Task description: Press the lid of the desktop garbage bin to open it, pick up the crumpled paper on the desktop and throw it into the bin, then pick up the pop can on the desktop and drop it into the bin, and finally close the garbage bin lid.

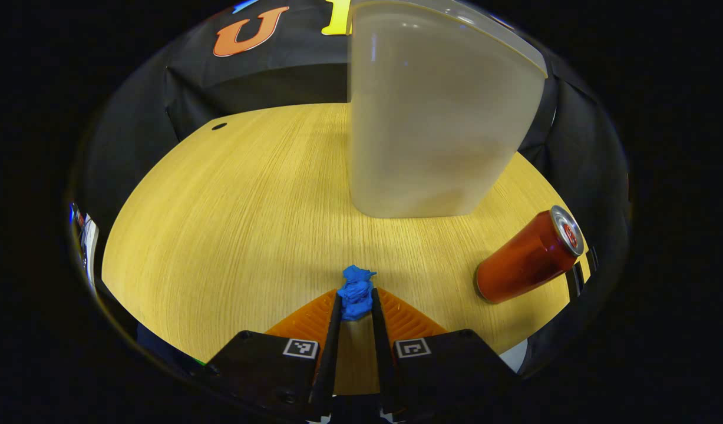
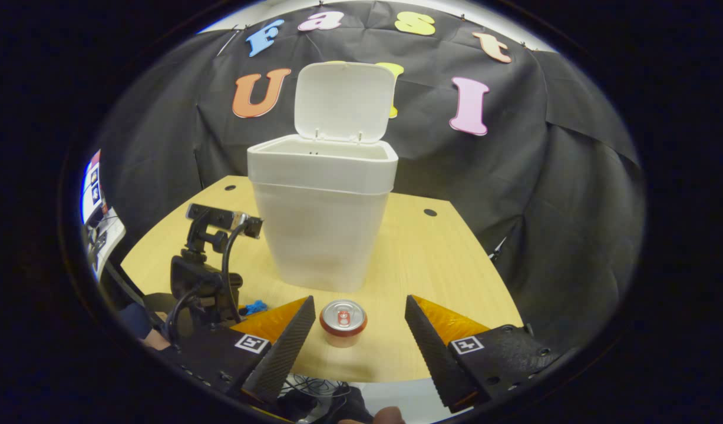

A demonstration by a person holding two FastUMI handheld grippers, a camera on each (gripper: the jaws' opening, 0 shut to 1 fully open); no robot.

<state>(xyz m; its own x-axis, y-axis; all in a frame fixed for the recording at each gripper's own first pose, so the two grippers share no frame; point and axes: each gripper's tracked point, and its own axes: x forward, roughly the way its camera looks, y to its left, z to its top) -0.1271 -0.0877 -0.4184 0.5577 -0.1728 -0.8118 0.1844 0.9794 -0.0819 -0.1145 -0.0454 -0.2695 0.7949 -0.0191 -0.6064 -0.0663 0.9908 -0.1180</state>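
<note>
blue crumpled paper (image 1: 356, 292) sits pinched between the two fingers of the left hand-held gripper (image 1: 356, 306), which are drawn in close on either side of the wad, low over the pale wood-grain worktop (image 1: 231, 224). ahead of it in the left gripper view stands the tall white plastic desktop garbage bin (image 1: 438, 118), near but apart from the paper; off to the right, a red pop can (image 1: 529, 256) with a silver top stands on the worktop, leaning in the fisheye picture.

in the right gripper view the right hand-held gripper (image 2: 356, 321) is spread wide and has hold of nothing; the pop can (image 2: 343, 322) stands upright between its fingers, touching neither. beyond the can the garbage bin (image 2: 323, 229) stands on the worktop (image 2: 432, 265) with its hinged white lid (image 2: 343, 101) raised upright at the back. to the left of the bin in that view is the left hand-held gripper's black body (image 2: 208, 277) with its camera mount, a scrap of the blue paper (image 2: 256, 307) showing beside it.
</note>
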